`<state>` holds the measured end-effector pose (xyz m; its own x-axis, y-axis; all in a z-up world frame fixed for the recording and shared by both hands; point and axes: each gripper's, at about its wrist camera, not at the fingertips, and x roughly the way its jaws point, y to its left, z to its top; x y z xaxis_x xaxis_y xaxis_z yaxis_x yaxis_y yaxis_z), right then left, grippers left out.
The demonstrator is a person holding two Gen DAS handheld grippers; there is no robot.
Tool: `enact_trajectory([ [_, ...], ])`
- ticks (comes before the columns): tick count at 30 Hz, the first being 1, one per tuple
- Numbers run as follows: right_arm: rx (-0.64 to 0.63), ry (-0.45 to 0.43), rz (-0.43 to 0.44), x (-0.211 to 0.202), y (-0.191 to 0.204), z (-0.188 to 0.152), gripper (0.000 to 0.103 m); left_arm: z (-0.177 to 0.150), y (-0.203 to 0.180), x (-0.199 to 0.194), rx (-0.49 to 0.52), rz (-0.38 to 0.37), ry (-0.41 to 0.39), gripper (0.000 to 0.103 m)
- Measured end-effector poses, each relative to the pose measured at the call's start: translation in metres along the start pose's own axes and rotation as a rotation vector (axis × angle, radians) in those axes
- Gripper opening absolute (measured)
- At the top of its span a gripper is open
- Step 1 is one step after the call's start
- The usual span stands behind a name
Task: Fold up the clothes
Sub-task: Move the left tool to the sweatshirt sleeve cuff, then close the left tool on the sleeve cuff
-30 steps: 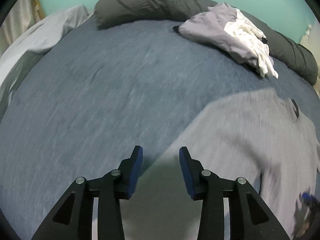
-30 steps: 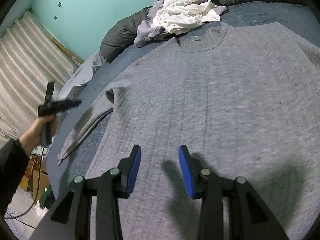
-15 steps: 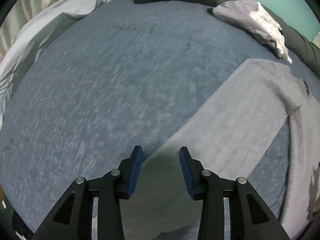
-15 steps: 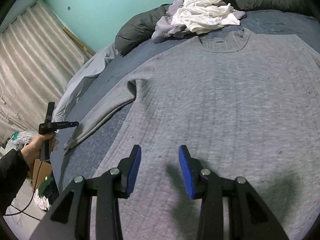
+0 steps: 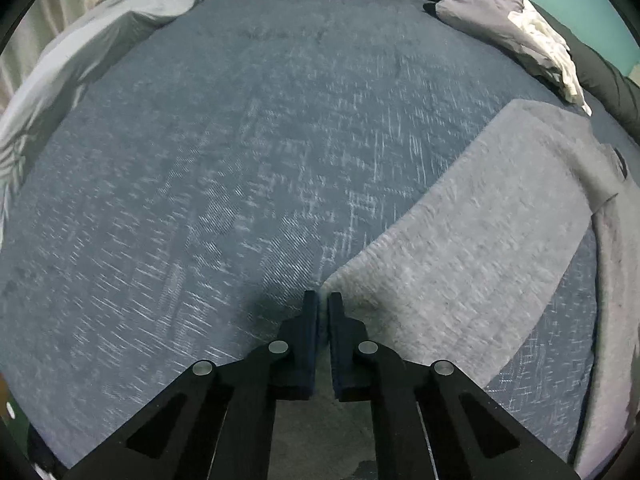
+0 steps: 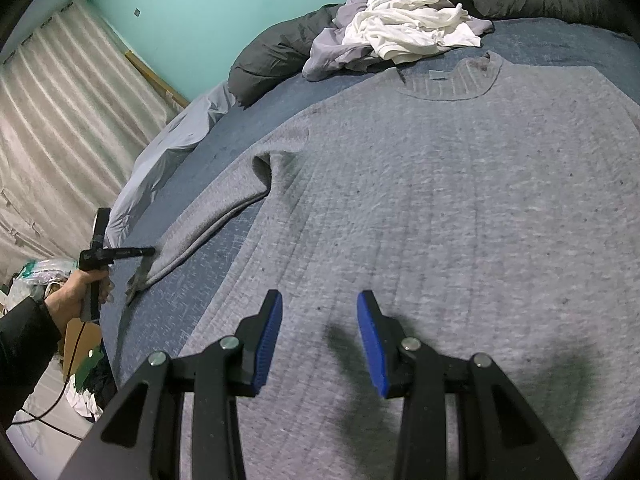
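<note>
Our grey quilted knit sweater (image 6: 440,200) lies flat and unfolded on the blue bedspread (image 5: 220,180), left gripper (image 5: 323,304) clamped on its sleeve cuff (image 5: 340,280), right gripper (image 6: 320,320) gaping above the body, so every fold remains.

No readable text; sweater (image 6: 440,208) neck tag (image 6: 436,76) too small to read.

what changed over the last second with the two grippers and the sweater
The left gripper came down to the cuff end of the grey sweater's sleeve and went from open to shut; its fingers seem to pinch the sleeve's edge. The right gripper stayed open above the grey sweater, which still lies flat on the bed. The clothes pile has not moved.
</note>
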<state>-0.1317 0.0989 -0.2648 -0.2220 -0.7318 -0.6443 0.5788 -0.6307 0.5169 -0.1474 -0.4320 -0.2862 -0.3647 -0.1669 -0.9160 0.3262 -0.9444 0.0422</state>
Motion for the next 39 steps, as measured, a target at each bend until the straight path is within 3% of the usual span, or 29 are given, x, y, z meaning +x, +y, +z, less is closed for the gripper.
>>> enact_trajectory([
  [12,-0.009,0.012,-0.02,0.006,-0.002,0.001,0.039,0.076,0.027,-0.002,0.056,0.242,-0.003,0.005],
  [16,-0.008,0.019,-0.023,0.008,-0.003,0.0,0.039,0.076,0.035,0.0,0.043,0.261,-0.01,0.008],
  [19,-0.01,0.022,-0.021,0.008,-0.003,-0.001,0.039,0.068,0.039,-0.001,0.031,0.242,-0.018,0.012],
  [21,-0.012,0.021,-0.019,0.007,-0.001,-0.002,0.039,0.063,0.05,-0.007,-0.03,0.224,-0.047,0.013],
  [23,-0.015,0.02,-0.016,0.006,0.002,-0.002,0.039,0.053,0.068,-0.016,-0.109,0.211,-0.082,0.025],
  [25,-0.019,0.018,-0.013,0.005,0.004,-0.002,0.039,0.039,0.086,-0.026,-0.19,0.192,-0.112,0.025],
  [28,-0.023,0.016,-0.011,0.004,0.008,-0.003,0.039,0.016,0.112,-0.025,-0.3,0.133,-0.099,0.026],
  [31,-0.026,0.021,-0.011,0.006,0.01,-0.006,0.039,-0.002,0.124,-0.016,-0.382,0.083,-0.078,0.04],
  [35,-0.023,0.026,-0.011,0.008,0.009,-0.006,0.039,-0.022,0.137,-0.001,-0.508,0.011,-0.073,0.046],
  [39,-0.017,0.025,-0.013,0.008,0.007,-0.006,0.039,-0.042,0.132,-0.005,-0.626,-0.08,-0.113,0.05],
])
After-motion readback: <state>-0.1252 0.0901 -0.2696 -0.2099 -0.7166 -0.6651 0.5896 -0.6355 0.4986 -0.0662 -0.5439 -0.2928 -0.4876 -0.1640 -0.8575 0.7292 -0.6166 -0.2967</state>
